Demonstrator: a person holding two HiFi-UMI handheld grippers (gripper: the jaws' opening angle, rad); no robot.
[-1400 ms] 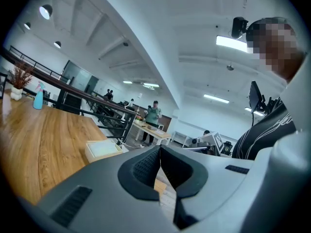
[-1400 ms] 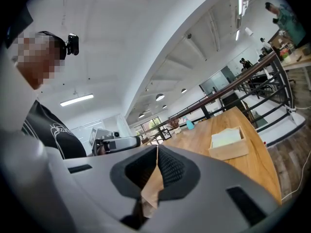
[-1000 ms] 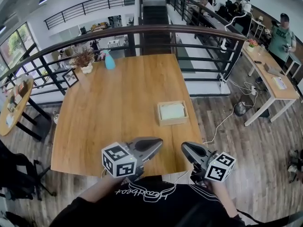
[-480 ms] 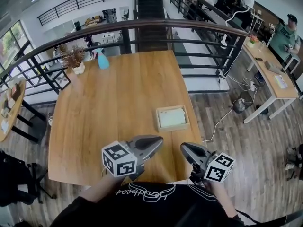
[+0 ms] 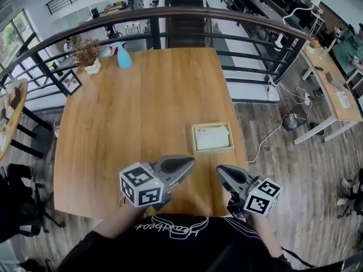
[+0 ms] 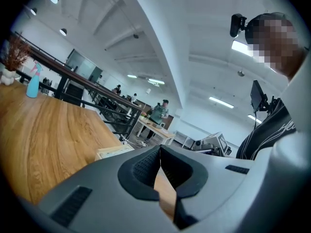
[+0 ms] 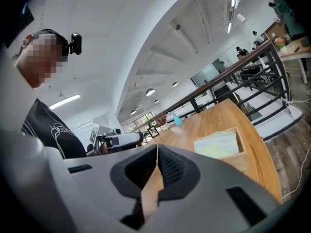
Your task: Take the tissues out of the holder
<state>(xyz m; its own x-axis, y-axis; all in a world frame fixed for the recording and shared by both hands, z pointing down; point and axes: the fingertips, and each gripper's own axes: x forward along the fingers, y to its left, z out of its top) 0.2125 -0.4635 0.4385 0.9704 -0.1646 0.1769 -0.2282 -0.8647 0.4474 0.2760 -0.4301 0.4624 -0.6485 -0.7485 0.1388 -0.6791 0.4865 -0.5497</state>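
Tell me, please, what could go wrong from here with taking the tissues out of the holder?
1. The left gripper and the right gripper both have their jaws shut and empty; reaching in like that might only push the tissues around.
2. The holder stands unheld close to the right edge of the table, so a pull on the tissues could drag it along or off.

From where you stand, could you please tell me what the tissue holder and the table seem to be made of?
Holder: looks like pale bare wood, matte, with thick plain walls. Table: wood or wood veneer, I cannot tell which; warm brown, long grain lines, a soft sheen.
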